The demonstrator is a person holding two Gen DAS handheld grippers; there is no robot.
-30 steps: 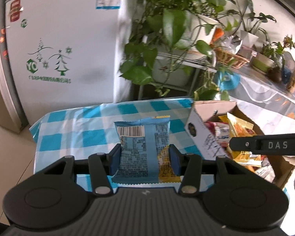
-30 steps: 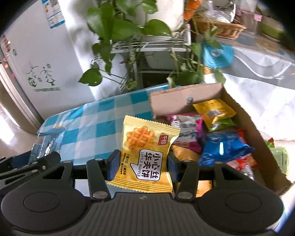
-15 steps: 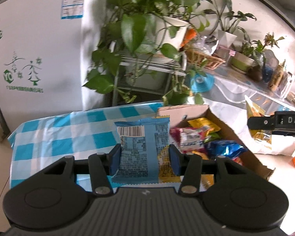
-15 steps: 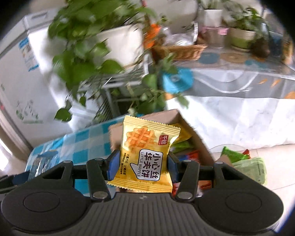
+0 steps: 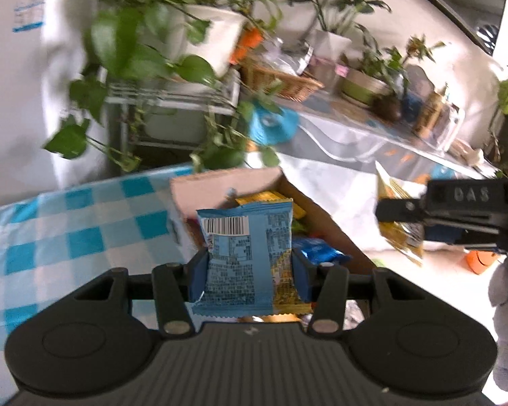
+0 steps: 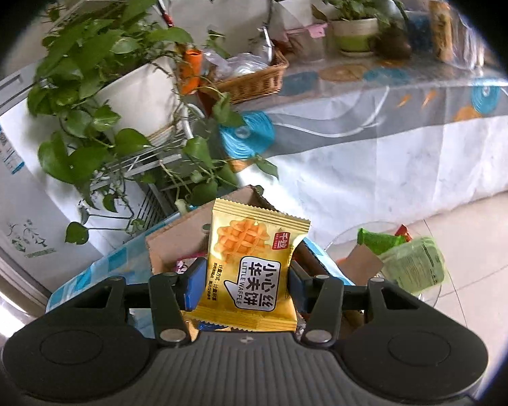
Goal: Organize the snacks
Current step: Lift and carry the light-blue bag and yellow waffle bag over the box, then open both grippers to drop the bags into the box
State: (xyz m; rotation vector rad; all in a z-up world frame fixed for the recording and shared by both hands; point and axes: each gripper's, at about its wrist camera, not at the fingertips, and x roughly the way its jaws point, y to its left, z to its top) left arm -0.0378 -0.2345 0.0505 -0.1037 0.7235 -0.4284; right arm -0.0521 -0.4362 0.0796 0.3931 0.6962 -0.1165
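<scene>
In the left wrist view, the checked cloth [image 5: 67,233] lies at 9 o'clock, with the fridge [image 5: 13,67] at 10 and a potted vine [image 5: 159,34] at 11. In the middle, the left gripper [image 5: 249,270] is clamped on a blue packet [image 5: 244,257], held upright with its barcode side to the camera; a yellow packet edge shows behind its right side. Just past it, at 12 o'clock, sits the open carton [image 5: 227,186] with snacks inside. At 3 o'clock the right gripper [image 5: 403,209] reaches in from the side, a yellow wrapper pinched in it.

In the right wrist view, the fridge [image 6: 13,182] is at 9 o'clock and the vine [image 6: 94,67] at 10. In the middle, the right gripper [image 6: 247,284] is closed on the waffle packet [image 6: 250,270], upright, face to the camera, in front of the carton [image 6: 172,240]. A wicker basket [image 6: 254,81] is at 12 o'clock. At 3 o'clock green packets [image 6: 406,257] lie in a clear dish on the floor.
</scene>
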